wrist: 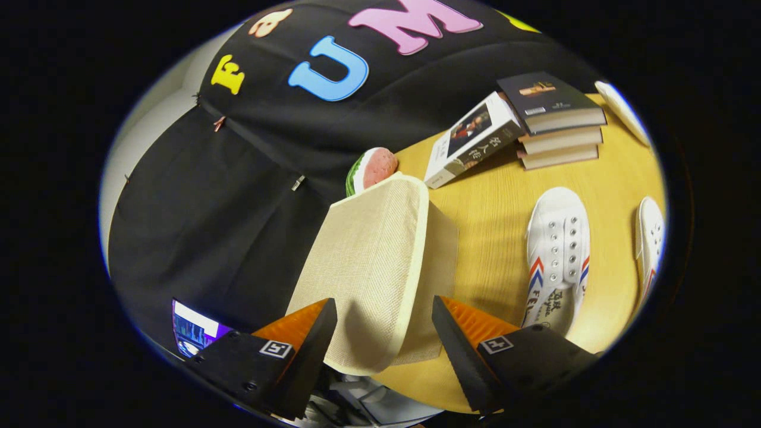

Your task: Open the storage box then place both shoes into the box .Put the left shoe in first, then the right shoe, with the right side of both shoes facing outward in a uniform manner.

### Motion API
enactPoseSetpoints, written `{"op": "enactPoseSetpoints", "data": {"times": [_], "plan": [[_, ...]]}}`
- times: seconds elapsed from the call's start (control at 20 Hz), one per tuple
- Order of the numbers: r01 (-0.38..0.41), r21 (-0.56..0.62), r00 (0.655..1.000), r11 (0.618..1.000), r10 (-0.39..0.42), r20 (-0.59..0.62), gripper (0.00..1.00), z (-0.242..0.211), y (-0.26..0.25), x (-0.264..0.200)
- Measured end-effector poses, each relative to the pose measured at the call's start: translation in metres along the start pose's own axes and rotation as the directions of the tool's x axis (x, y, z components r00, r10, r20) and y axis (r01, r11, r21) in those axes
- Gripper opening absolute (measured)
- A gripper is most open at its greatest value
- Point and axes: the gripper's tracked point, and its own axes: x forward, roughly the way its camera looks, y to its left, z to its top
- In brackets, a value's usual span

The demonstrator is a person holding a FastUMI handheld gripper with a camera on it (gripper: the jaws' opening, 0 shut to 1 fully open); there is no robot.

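With lid raised between parted, non-gripping gripper fingers, keep box open for 2 shoes.

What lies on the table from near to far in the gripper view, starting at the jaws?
Open gripper, jaws spread either side of the beige storage box lid → watermelon slice toy just beyond the lid → leaning book → stack of books.

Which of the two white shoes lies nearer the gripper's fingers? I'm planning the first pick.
The fuller-seen shoe, just beyond one finger of the open gripper beside the beige box. The other shoe lies farther off.
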Motion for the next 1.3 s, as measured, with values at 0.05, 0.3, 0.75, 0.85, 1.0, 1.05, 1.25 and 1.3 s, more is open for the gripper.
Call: {"op": "enactPoseSetpoints", "data": {"times": [0.05, 0.3, 0.75, 0.85, 1.0, 1.05, 1.25, 1.3], "plan": [[-0.033, 0.039, 0.999, 0.999, 0.033, -0.013, 0.98, 0.000, 0.001, 0.006], [-0.122, 0.133, 0.989, 0.984, 0.133, -0.072, 0.95, -0.008, 0.009, 0.018], [-0.072, 0.310, 0.979, 0.948, 0.126, -0.159, 0.41, -0.011, 0.014, 0.019], [-0.066, 0.324, 0.981, 0.944, 0.121, -0.151, 0.26, -0.005, 0.015, 0.018], [-0.043, 0.265, 0.986, 0.963, 0.083, -0.141, 0.07, -0.003, 0.016, 0.017], [-0.028, 0.246, 0.988, 0.969, 0.065, -0.142, 0.06, -0.004, 0.017, 0.016], [0.045, 0.167, 0.987, 0.985, -0.018, -0.160, 0.05, -0.001, 0.020, 0.012], [0.056, 0.127, 0.987, 0.990, -0.036, -0.155, 0.05, 0.000, 0.021, 0.011]]}}
